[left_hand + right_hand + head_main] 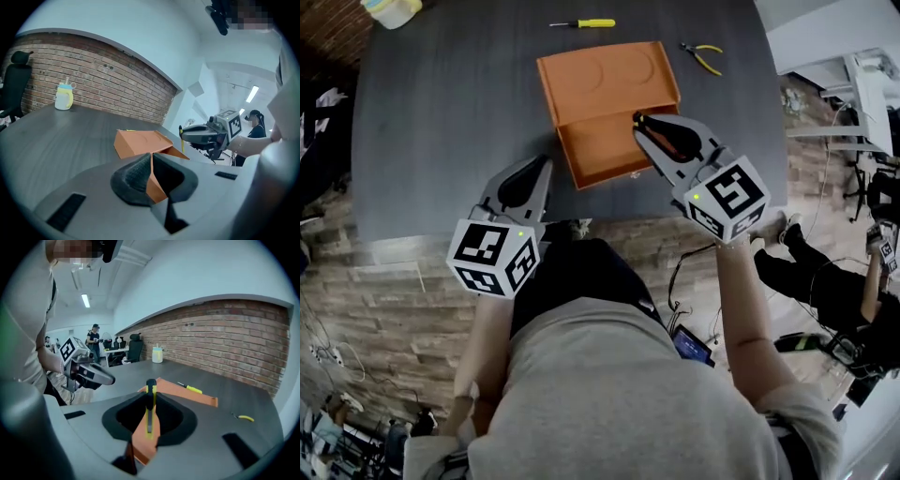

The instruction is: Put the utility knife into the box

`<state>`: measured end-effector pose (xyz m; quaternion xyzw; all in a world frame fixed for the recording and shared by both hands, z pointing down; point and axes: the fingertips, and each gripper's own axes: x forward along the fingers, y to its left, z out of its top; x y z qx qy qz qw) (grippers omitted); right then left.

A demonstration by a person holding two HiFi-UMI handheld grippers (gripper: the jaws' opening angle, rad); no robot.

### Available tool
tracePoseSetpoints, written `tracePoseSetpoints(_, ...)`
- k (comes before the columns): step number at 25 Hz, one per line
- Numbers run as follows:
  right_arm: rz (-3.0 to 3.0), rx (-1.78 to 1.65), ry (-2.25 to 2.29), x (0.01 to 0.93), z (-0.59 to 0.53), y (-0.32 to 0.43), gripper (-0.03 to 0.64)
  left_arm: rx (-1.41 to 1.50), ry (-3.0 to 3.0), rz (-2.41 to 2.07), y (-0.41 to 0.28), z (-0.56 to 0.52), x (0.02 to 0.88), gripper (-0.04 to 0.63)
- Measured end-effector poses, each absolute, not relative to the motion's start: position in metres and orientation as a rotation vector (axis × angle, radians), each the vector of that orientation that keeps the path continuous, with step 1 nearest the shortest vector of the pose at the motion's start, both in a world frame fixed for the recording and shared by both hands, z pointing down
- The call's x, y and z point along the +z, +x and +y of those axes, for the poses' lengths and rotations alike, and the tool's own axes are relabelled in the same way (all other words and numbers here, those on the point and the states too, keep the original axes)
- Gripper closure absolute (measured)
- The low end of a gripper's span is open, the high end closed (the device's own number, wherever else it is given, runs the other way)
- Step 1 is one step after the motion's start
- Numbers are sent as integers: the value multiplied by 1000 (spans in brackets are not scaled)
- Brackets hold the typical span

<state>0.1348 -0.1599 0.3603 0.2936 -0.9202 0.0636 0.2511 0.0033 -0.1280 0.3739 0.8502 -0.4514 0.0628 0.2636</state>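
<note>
**A:** Left side first. Left gripper (546, 164)?

**B:** Pressed together, pinching nothing. Parked low over the desk (431, 122), just off the near left corner of the box (605, 155). Probably kept aside to leave the way clear, with only one tool to carry.

**A:** And ahead of its tips, to the right?

**B:** The orange box, lid thrown back flat, tray bare as far as can be seen. Presumably left open like that to take the knife from above.

**A:** Right gripper (639, 120)?

**B:** Pinching the utility knife (149, 411) edge-on, yellow body between the pads, black end poking out past the tips. Held over the right part of the tray, tips aimed toward the lid. Seemingly lined up for lowering. Not yet let go, so judged late in the carry, with only the release to come. Hard to tell whether touching the tray floor or hanging just above it.

**A:** Beyond that gripper?

**B:** Far past its tips, a yellow-handled screwdriver (582, 23). Off to the right of the tips, a pair of pliers (703, 58). Far beyond the left gripper, a pale bottle (64, 96) near the desk's far edge. Probably unneeded here.

**A:** Tally?

**B:** Two grippers, one knife, one box, one screwdriver, one pair of pliers, one bottle.
</note>
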Motion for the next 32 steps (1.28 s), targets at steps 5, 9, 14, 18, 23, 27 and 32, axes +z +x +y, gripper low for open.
tracePoseSetpoints(5,-2434,148,663,383,-163,124,545,122,2264,-1252,-6,-132,381,566)
tracePoseSetpoints(9,-2322,58,530,403,-159,113,545,111,2239,-1258,-10,-132,389,566)
tracePoseSetpoints(14,-2219,-29,366,428,-157,97,543,105,2203,-1267,-18,-133,400,566)
tracePoseSetpoints(18,-2131,-37,257,453,-151,96,543,91,2152,-1300,-33,-140,410,566)
tracePoseSetpoints(23,-2059,-35,169,472,-147,94,543,79,2130,-1294,-32,-144,413,566)
tracePoseSetpoints(27,-1997,-44,137,486,-146,99,543,82,2136,-1254,-18,-144,416,566)
tracePoseSetpoints(32,-1916,-27,156,502,-149,107,543,83,2124,-1235,-18,-145,420,566)
